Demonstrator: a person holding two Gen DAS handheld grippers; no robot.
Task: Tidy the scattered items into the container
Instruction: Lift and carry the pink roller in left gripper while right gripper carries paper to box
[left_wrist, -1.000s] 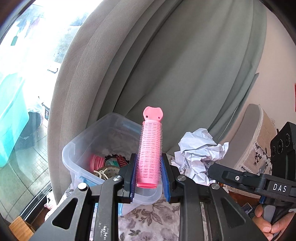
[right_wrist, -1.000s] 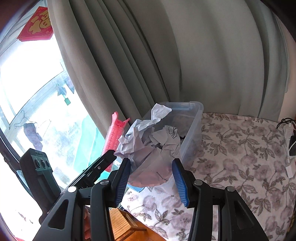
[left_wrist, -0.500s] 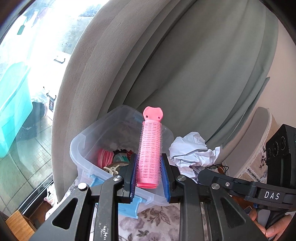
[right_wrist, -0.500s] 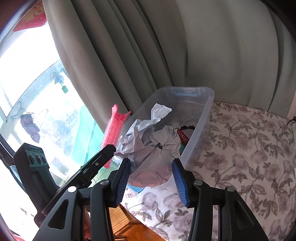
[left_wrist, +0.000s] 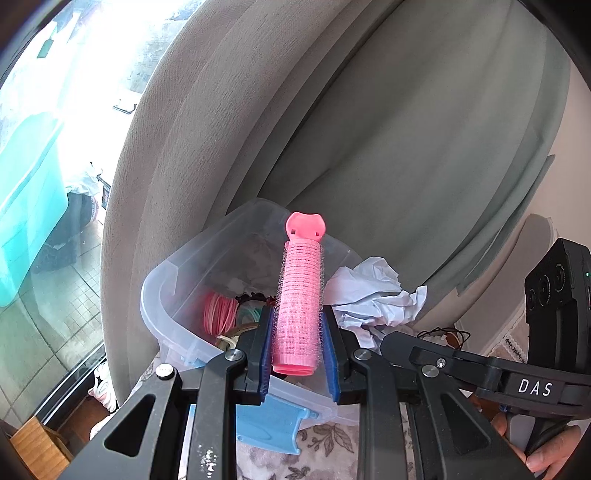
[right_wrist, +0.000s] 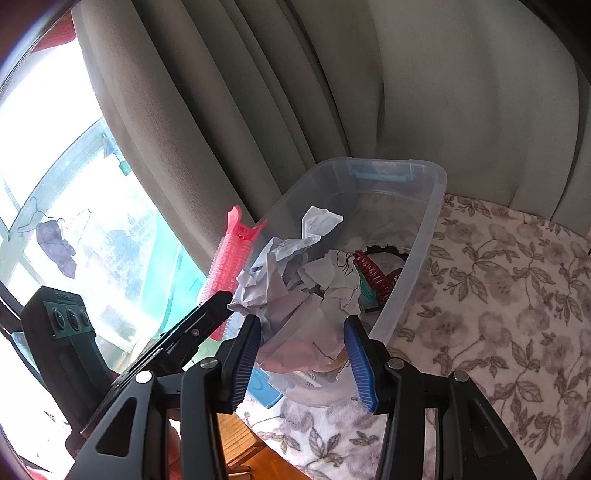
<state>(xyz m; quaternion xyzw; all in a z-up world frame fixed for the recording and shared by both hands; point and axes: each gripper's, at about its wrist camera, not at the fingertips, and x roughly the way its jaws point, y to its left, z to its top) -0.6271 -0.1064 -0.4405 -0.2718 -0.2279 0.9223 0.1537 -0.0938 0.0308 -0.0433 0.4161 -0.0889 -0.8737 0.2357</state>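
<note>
Moved since 1 s ago: both grippers brought nearer to the container (right_wrist: 413, 258), w/ more of its inside now seen.
L gripper (left_wrist: 297, 343): clamped on pink hair roller (left_wrist: 300, 299), held upright, long axis pointing far, clip end up.
R gripper (right_wrist: 303, 354): crumpled paper (right_wrist: 295, 291) sits between its pads; contact can't be told for sure, judged held.
Container: clear tub on floral bed cover (right_wrist: 498, 295), near the curtain (right_wrist: 332, 92); hair ties (left_wrist: 219, 314) and a red comb (right_wrist: 373, 275) already lie inside.
Key relation: tub opening lies just beyond and below both loads; paper is over the near end, roller at the tub's left rim.
Next, judged: loads carried over opening, then released.
</note>
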